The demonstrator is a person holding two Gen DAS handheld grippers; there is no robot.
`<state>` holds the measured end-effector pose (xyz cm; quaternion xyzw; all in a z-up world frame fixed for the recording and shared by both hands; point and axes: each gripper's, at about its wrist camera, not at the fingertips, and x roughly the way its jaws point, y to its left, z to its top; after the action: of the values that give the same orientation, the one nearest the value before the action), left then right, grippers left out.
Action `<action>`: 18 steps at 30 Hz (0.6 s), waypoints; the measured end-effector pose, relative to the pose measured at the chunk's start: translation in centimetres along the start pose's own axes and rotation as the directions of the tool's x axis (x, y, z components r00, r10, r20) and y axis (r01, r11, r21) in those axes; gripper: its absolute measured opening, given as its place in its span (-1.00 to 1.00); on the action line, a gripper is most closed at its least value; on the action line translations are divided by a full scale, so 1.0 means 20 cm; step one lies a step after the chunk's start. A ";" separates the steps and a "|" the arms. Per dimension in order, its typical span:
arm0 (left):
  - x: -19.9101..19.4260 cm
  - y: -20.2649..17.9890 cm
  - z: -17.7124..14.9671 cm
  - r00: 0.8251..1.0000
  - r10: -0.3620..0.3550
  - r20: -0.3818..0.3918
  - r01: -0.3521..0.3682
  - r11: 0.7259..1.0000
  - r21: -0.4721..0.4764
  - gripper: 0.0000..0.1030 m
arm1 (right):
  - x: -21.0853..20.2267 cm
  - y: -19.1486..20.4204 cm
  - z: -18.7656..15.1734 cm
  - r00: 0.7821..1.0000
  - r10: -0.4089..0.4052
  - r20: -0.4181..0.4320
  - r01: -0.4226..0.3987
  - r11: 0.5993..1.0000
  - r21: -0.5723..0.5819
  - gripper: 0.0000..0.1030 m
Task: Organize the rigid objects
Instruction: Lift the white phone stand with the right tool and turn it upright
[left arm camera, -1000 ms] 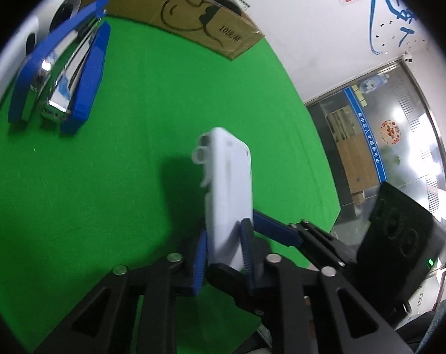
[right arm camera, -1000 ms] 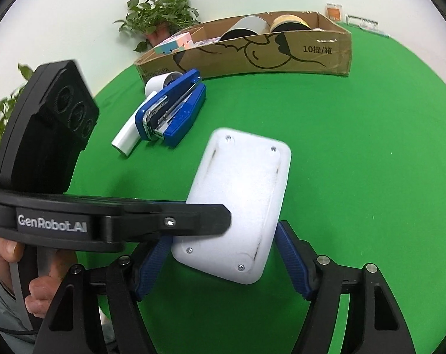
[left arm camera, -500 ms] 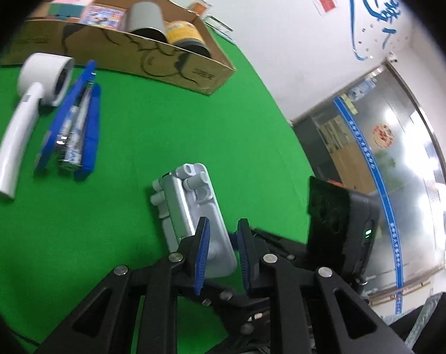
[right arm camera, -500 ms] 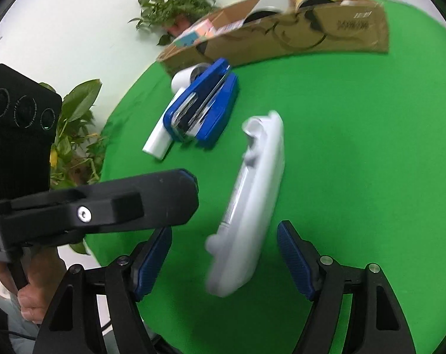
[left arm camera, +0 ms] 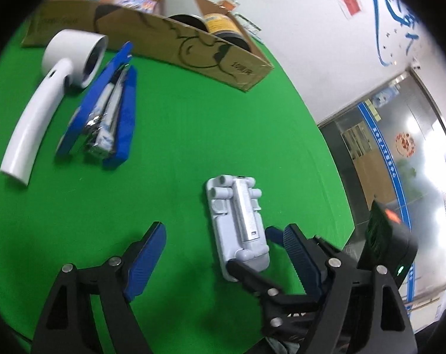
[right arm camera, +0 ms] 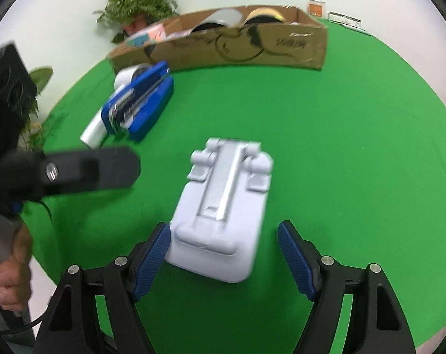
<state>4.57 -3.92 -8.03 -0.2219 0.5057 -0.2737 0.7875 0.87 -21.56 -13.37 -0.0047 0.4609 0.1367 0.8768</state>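
Note:
A white plastic device (left arm camera: 237,227) (right arm camera: 223,206) lies flat on the green table cloth (left arm camera: 178,153), ribbed side up. My left gripper (left arm camera: 223,247) straddles it with jaws opening wide, and neither pad touches it. My right gripper (right arm camera: 224,255) also has the device's near end between its opening jaws. Its left pad sits close to the device's corner and the right pad stands clear. One finger (left arm camera: 252,277) of the right gripper shows in the left wrist view. A finger (right arm camera: 90,171) of the left gripper crosses the right wrist view.
A blue stapler (left arm camera: 105,118) (right arm camera: 140,106) and a white curved-handle device (left arm camera: 46,97) (right arm camera: 94,129) lie at the left. A cardboard box (left arm camera: 223,59) (right arm camera: 252,50) with tape rolls stands at the back. A person's hand (right arm camera: 7,280) holds the left gripper's handle. Potted plants (right arm camera: 137,8) stand behind.
The white device was gripped on edge in my left gripper. It now lies flat on the cloth and the left jaws have sprung wide apart. The right jaws widened slightly.

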 end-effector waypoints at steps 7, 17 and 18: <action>-0.06 0.05 -0.02 1.000 0.007 0.011 -0.007 1.000 -0.019 0.59 | 0.04 0.12 -0.03 0.991 -0.122 0.058 0.127 0.988 -0.083 0.34; 0.04 0.05 -0.05 0.989 -0.123 -0.084 0.120 0.992 -0.040 0.36 | 0.01 0.12 -0.02 0.988 0.155 0.013 -0.155 0.987 0.035 0.33; 0.05 0.04 -0.06 0.988 -0.123 -0.093 0.120 0.992 -0.038 0.28 | 0.01 0.13 -0.03 0.983 0.185 0.009 -0.186 0.982 0.044 0.33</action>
<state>4.08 -4.05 -9.69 -0.2517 0.5324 -0.3230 0.7409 -0.09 -19.12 -13.50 0.0585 0.4600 0.2074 0.8614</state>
